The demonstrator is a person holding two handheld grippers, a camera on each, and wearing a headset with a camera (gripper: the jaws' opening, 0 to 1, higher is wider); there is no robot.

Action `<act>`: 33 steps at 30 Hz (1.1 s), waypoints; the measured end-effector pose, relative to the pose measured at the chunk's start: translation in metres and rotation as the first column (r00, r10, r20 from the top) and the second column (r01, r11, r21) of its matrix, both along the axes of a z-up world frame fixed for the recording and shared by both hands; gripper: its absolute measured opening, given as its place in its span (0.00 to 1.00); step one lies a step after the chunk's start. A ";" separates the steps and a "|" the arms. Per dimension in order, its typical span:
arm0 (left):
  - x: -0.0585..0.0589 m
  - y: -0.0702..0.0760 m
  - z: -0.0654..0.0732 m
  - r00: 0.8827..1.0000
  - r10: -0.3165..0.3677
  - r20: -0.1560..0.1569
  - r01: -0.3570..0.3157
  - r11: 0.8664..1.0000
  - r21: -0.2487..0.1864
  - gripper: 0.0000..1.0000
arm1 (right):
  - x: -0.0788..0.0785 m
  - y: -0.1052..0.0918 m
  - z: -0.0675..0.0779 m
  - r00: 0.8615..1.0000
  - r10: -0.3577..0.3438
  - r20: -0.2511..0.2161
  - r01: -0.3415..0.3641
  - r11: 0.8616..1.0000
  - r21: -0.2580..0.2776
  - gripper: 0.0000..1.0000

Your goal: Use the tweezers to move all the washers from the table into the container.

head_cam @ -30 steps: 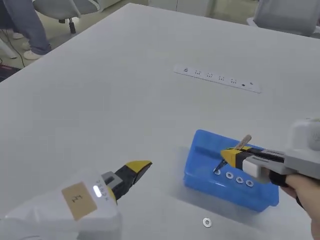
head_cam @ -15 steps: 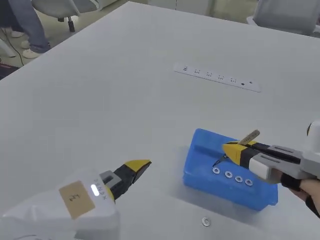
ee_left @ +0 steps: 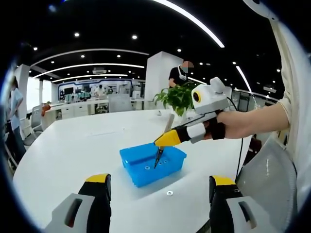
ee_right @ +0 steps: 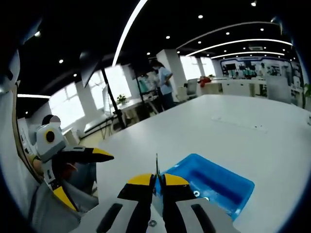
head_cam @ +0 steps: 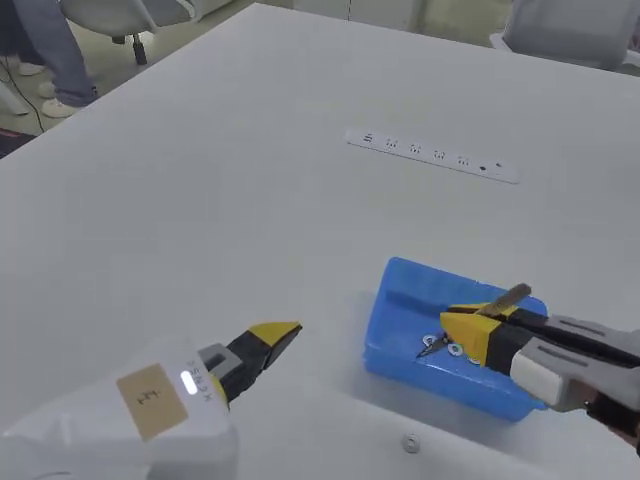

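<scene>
A blue container (head_cam: 400, 330) sits on the white table with several washers (head_cam: 456, 350) in it. One washer (head_cam: 411, 441) lies on the table in front of it. My right gripper (head_cam: 462, 328) is shut on the tweezers (head_cam: 432, 346), whose tip hangs over the container's near part. In the right gripper view the tweezers (ee_right: 156, 170) stick up between the shut jaws, with the container (ee_right: 214, 187) just beyond. My left gripper (head_cam: 276, 334) hovers open to the left of the container; its view shows the container (ee_left: 146, 160), the loose washer (ee_left: 169, 193) and the right gripper (ee_left: 167, 140).
A white power strip (head_cam: 432, 156) lies further back on the table. Office chairs and a person's legs stand beyond the table's far left corner. Other people are at desks in the background of the gripper views.
My right gripper has drawn back toward the container's near side with the tweezers, lifting the tip off the row of washers. The left gripper has stayed put.
</scene>
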State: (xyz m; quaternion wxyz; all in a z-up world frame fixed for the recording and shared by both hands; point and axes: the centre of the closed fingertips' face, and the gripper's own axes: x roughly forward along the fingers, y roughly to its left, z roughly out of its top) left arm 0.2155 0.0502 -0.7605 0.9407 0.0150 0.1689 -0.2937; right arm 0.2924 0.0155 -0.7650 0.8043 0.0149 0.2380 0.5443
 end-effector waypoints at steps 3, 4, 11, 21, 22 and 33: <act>0.000 0.000 0.000 1.000 -0.001 0.001 0.001 1.000 0.002 0.84 | -0.008 -0.001 -0.011 1.000 0.025 -0.013 -0.025 1.000 -0.017 0.04; 0.000 0.000 0.000 1.000 -0.004 0.000 0.004 1.000 0.001 0.84 | -0.011 -0.001 -0.015 0.999 0.030 -0.025 -0.031 0.999 -0.019 0.04; -0.001 -0.001 0.000 1.000 -0.006 0.000 0.006 1.000 0.000 0.84 | -0.023 -0.004 -0.038 0.996 0.042 -0.080 -0.047 0.997 -0.060 0.04; -0.001 -0.001 0.000 1.000 -0.007 -0.002 0.007 1.000 0.000 0.84 | -0.034 -0.008 -0.055 0.990 0.078 -0.114 -0.090 0.990 -0.105 0.04; -0.001 -0.001 0.000 1.000 -0.006 -0.002 0.006 1.000 0.001 0.84 | -0.035 -0.008 -0.056 0.990 0.082 -0.117 -0.095 0.989 -0.111 0.04; -0.001 -0.002 -0.001 1.000 -0.013 -0.005 0.013 1.000 0.006 0.84 | -0.055 -0.003 -0.059 0.974 0.228 0.013 -0.221 0.954 -0.204 0.05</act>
